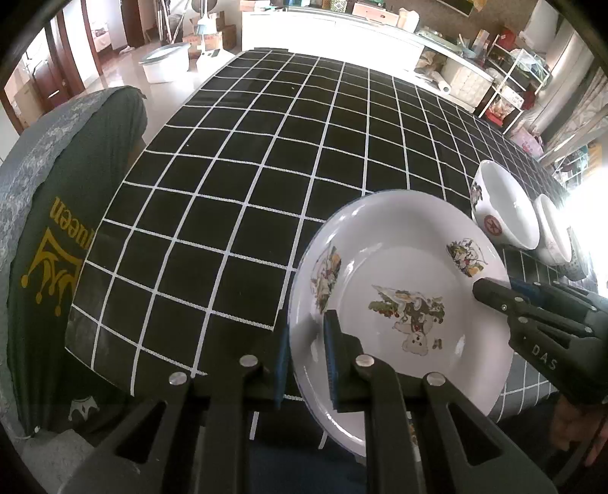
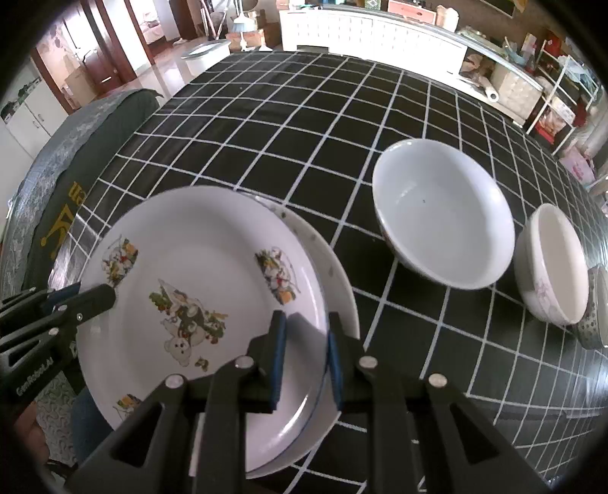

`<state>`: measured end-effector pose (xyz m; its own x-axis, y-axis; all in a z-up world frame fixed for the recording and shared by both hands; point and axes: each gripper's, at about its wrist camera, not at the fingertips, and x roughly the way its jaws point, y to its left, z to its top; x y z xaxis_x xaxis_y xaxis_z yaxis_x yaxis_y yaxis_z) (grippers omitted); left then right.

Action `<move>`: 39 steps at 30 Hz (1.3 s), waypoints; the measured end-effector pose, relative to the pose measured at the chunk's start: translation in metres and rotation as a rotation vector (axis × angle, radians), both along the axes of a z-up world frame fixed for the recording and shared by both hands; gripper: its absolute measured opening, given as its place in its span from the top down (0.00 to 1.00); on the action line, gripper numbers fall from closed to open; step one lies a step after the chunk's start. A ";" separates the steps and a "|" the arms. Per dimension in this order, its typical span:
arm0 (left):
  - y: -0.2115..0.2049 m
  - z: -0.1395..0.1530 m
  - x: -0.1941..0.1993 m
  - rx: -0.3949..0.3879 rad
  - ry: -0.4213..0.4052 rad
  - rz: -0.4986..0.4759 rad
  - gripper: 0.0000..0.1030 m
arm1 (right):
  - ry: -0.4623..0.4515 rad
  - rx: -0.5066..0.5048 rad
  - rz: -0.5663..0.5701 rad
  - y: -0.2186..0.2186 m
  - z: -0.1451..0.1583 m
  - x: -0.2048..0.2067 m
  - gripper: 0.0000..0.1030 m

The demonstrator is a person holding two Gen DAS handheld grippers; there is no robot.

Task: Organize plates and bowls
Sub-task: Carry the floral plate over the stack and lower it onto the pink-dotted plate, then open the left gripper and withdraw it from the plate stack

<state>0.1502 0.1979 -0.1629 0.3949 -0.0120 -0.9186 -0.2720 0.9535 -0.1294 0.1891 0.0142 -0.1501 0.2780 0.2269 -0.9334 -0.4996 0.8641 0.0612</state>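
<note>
A white plate with cartoon bear prints (image 1: pixel 402 273) (image 2: pixel 212 273) is held at the near table edge. My left gripper (image 1: pixel 307 361) is shut on its left rim, one pad above and one below. My right gripper (image 2: pixel 304 357) is shut on its right rim; it also shows in the left wrist view (image 1: pixel 494 294). A second white plate (image 2: pixel 334 273) lies under it, showing at the right. A large white bowl (image 2: pixel 440 212) (image 1: pixel 501 205) stands to the right, then a smaller white bowl (image 2: pixel 551 262) (image 1: pixel 551 231) and a patterned bowl (image 2: pixel 596 307) at the far right.
The table carries a black cloth with a white grid (image 1: pixel 266 159). A chair with a green cover (image 1: pixel 57 228) stands at the left edge. A white cabinet (image 2: pixel 372 30) and shelves (image 1: pixel 516 76) stand beyond the table.
</note>
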 end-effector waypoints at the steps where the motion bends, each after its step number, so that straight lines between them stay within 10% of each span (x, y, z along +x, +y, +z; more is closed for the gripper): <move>1: 0.000 0.000 0.000 -0.001 -0.002 0.002 0.87 | 0.000 0.001 0.002 0.000 0.000 0.000 0.76; 22: 0.000 0.032 -0.034 0.048 -0.069 0.065 0.87 | -0.021 0.046 -0.051 -0.033 0.023 -0.017 0.76; 39: -0.072 0.108 -0.041 0.015 -0.205 -0.112 0.87 | -0.115 0.142 -0.123 -0.092 0.094 -0.043 0.76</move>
